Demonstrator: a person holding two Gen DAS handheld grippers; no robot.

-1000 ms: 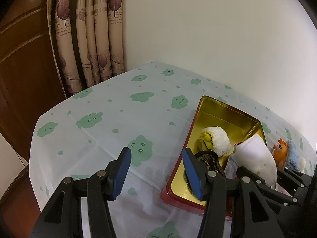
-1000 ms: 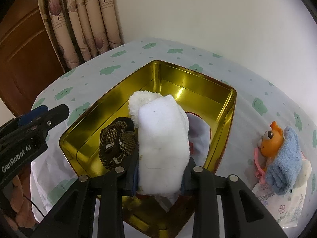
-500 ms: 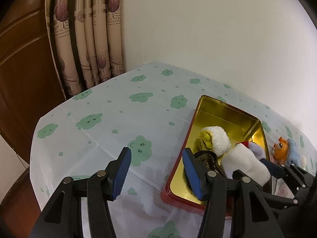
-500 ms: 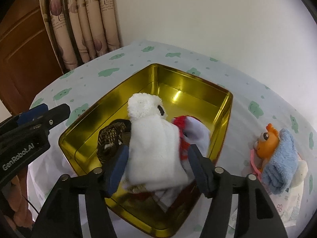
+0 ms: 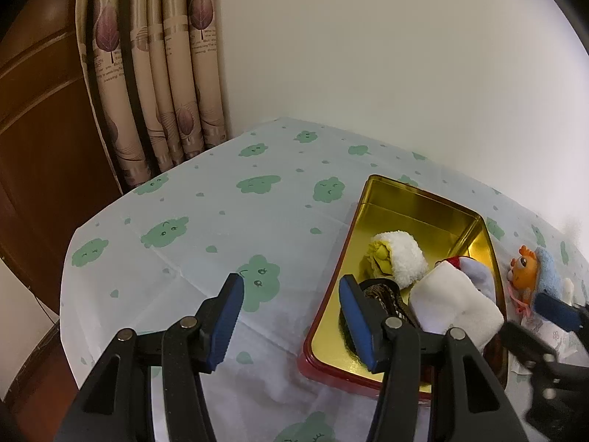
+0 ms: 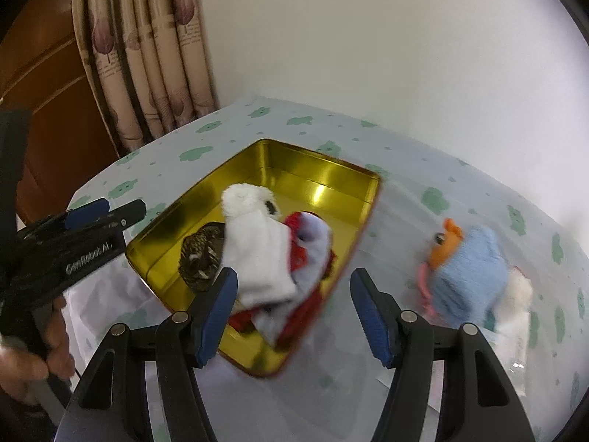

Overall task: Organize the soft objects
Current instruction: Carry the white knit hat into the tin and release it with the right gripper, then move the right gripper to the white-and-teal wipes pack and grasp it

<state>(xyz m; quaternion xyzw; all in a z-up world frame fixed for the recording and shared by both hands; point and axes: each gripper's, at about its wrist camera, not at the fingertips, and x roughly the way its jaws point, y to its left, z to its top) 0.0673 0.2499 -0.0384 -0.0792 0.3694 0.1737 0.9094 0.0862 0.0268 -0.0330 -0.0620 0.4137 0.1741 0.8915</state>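
While the right tongs (image 6: pixel 292 307) stand spread above the near rim of the gold tin (image 6: pixel 324 178), nothing sits between their blue pads; their jaws have just been opening, and the white fleece bundle (image 6: pixel 257 254) lies inside the tin, free of them. The right wrist view is blurred, yet it shows what lies under that bundle: a red and pale blue cloth (image 6: pixel 307 258) spilling toward the tin's near wall, and a dark brown patterned piece (image 6: pixel 202 258) beside it on the left. It also shows a hand (image 6: pixel 33 346) gripping the handle of the left tongs (image 6: pixel 105 211) at the frame's left edge.

From the left wrist view the tin (image 5: pixel 416 202) shows its red outer wall, and the roll at the back proves to be white fleece with a yellow core (image 5: pixel 395 259), a detail the other camera does not give. The white fleece bundle (image 5: pixel 456 305) rests at the tin's right side. The left tongs (image 5: pixel 291 316) hang wide apart with nothing between them, one pad over the cloud-print tabletop (image 5: pixel 206 213), the other over the tin's left rim.

Outside the tin, on the tabletop to its right, sits an orange toy wrapped in a light blue towel (image 6: pixel 467 269), well apart from the tin; the left view catches only its edge (image 5: pixel 530 270).
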